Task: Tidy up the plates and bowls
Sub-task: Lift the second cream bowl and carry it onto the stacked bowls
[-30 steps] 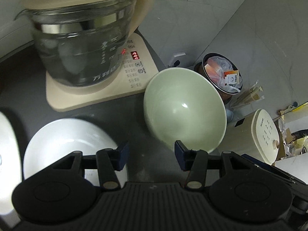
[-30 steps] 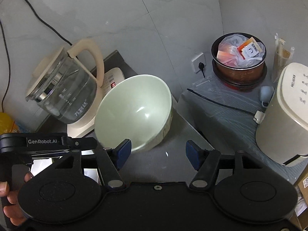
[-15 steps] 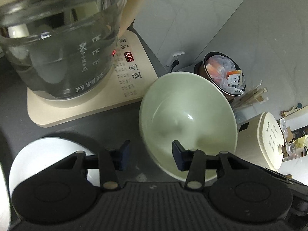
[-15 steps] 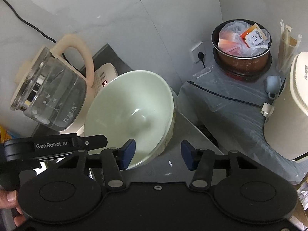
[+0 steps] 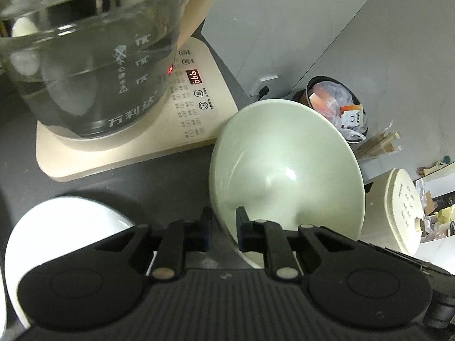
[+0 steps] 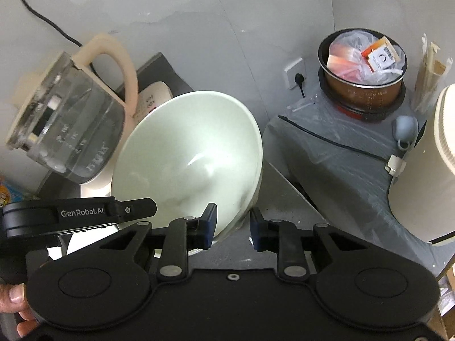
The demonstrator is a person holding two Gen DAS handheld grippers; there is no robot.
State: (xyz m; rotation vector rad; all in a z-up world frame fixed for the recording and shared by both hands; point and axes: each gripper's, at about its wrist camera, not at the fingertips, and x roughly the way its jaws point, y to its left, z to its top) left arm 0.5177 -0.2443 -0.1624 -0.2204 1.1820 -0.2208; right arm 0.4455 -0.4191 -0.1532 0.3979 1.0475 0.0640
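A pale green bowl [image 5: 287, 170] sits tilted on the dark counter beside the kettle base. My left gripper [image 5: 223, 231] is shut on the bowl's near-left rim, one pad inside and one outside. In the right wrist view the same bowl [image 6: 187, 162] fills the middle, and my right gripper [image 6: 231, 223] straddles its near-right rim with the jaws still apart. A white plate [image 5: 65, 233] lies on the counter left of the left gripper.
A glass kettle [image 5: 85, 56] stands on its beige base [image 5: 193, 108] close behind the bowl. To the right, lower down, are a brown pot with packets [image 6: 362, 65], a cream appliance [image 6: 426, 176] and a black cable [image 6: 335, 139]. The counter edge runs right beside the bowl.
My left gripper has moved in and closed on the bowl's rim. My right gripper has narrowed and come up around the opposite rim. The bowl looks more tilted.
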